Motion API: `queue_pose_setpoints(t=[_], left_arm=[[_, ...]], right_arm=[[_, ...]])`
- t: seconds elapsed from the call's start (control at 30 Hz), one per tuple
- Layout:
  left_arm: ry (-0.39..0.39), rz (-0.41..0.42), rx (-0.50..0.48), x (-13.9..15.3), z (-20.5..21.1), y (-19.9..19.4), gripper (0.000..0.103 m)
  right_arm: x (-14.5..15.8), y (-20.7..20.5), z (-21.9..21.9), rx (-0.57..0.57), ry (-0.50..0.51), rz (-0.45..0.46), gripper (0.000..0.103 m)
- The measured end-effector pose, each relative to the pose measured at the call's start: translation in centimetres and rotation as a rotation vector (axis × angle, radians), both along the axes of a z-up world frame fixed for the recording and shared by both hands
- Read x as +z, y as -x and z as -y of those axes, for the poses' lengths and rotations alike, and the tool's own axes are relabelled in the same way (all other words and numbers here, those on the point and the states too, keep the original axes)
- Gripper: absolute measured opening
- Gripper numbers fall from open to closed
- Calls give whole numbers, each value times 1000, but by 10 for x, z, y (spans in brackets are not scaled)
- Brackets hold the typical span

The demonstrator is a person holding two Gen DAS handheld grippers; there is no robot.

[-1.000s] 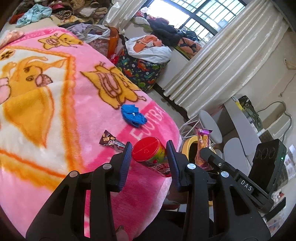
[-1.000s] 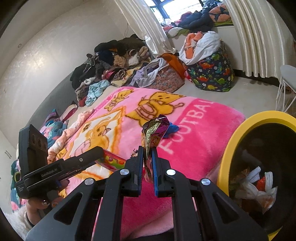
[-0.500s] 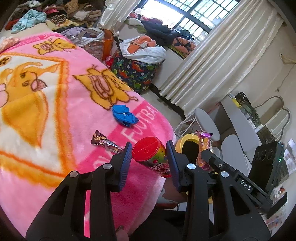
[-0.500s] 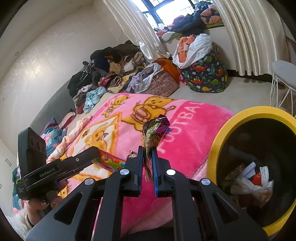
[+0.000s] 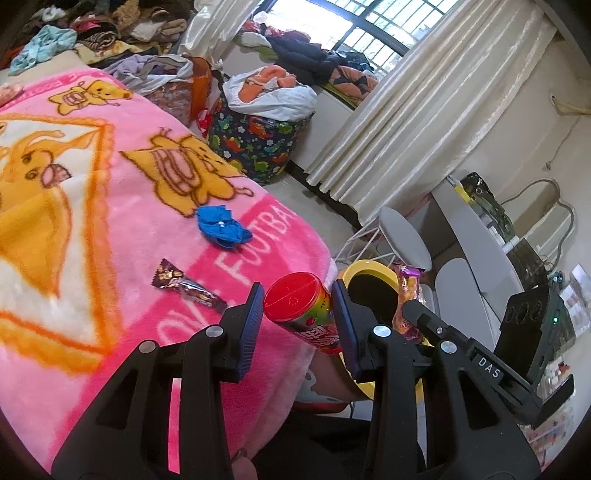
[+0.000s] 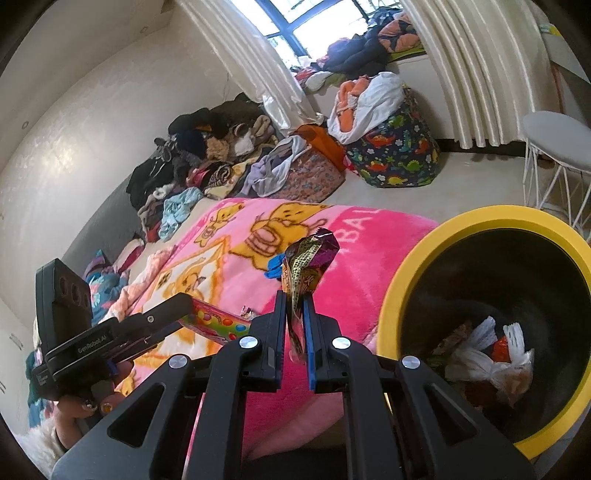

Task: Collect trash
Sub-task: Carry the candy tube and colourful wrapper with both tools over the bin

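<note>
Two loads rode toward my yellow-rimmed black bin (image 6: 413, 266): left gripper (image 5: 298, 314) clamping a red-lidded snack can (image 5: 300, 308), right gripper (image 6: 294, 314) pinching a crinkled purple foil wrapper (image 6: 308, 260), both awaiting release over its mouth.

Pink blanket (image 5: 110, 236) bears orange-yellow cartoon animals; blue wad (image 5: 221, 226) at its one o'clock. Red-lidded can (image 5: 299, 306). Yellow-rimmed black bin (image 6: 491, 295). Purple-gold wrapper (image 6: 308, 258).

I see a bright room: daylight pours through a barred window (image 5: 354, 26) framed by cream curtains (image 5: 417, 110). Clothes are heaped along the pale wall (image 6: 74, 140) and on the window ledge. A dinosaur-print bag (image 6: 399, 155) sits on the light floor (image 6: 461, 184), near a white stool (image 6: 557, 147). A pink cartoon blanket (image 5: 92, 192) covers the bed.
</note>
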State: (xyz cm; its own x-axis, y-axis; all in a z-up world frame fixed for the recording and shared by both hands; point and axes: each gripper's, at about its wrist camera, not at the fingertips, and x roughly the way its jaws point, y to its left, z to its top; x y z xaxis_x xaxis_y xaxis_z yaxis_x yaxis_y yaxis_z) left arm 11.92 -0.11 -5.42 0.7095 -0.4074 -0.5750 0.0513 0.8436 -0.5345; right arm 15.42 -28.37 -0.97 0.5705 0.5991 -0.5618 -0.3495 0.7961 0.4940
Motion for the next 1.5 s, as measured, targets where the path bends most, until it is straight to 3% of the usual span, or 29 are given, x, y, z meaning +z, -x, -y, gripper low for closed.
queue_pose_setpoints(t=[0.63, 1.5], left_arm=[[-17, 13, -82, 5, 43, -10, 30], [-69, 10, -225, -7, 120, -22, 30]], right_arm=[[-2, 4, 53, -123, -8, 5, 9], [-30, 5, 116, -275, -29, -45, 9]])
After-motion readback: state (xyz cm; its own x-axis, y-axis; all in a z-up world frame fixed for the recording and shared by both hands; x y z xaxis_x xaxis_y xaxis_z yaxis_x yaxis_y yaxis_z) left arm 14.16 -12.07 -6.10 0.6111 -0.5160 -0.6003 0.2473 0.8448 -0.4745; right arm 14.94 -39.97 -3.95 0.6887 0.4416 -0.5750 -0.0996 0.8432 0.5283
